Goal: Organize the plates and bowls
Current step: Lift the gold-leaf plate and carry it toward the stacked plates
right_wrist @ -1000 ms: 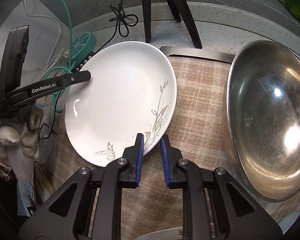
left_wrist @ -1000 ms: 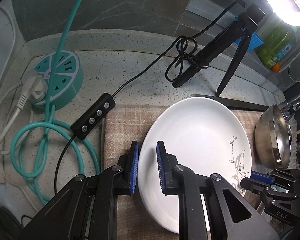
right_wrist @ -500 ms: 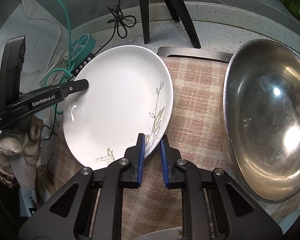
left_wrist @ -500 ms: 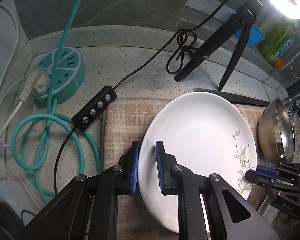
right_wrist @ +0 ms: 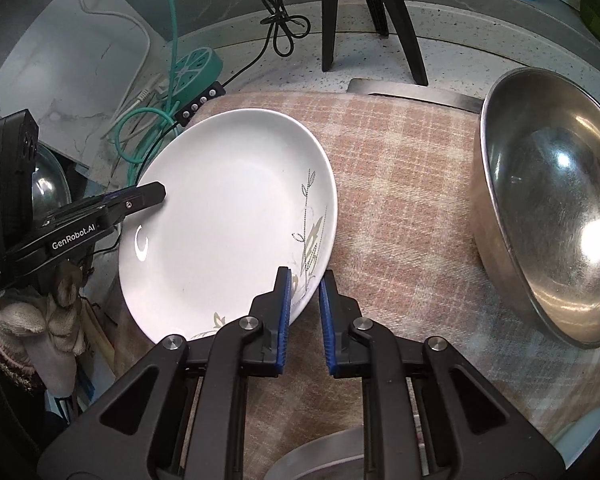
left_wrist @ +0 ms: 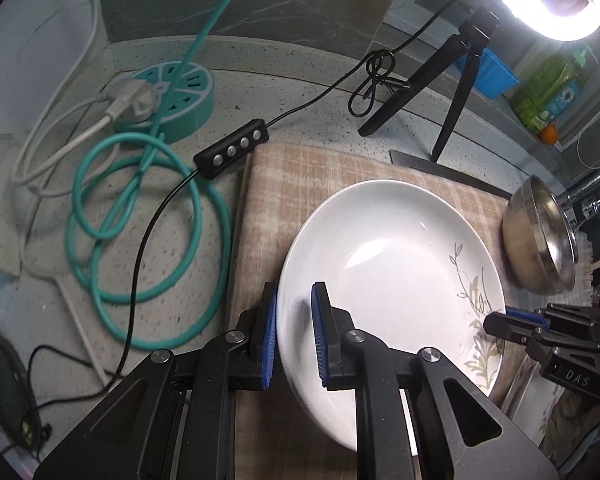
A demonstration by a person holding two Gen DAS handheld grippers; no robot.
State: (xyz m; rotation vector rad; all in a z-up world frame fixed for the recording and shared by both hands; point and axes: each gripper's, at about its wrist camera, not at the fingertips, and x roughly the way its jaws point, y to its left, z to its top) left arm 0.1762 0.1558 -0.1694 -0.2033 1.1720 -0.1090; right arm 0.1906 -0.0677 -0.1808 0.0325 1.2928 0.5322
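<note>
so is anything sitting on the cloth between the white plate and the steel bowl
Nothing visible: only bare checked cloth lies between the white plate and the steel bowl.

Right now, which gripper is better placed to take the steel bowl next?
Right. The round steel bowl lies close beside the right gripper; the left gripper sits across the white leaf-patterned plate, both straddling its rim.

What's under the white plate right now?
The plaid cloth lies under the white plate, showing around its far and right edges. Whatever sits directly beneath the plate's middle is covered. Each hand-held gripper straddles the rim on opposite sides.
</note>
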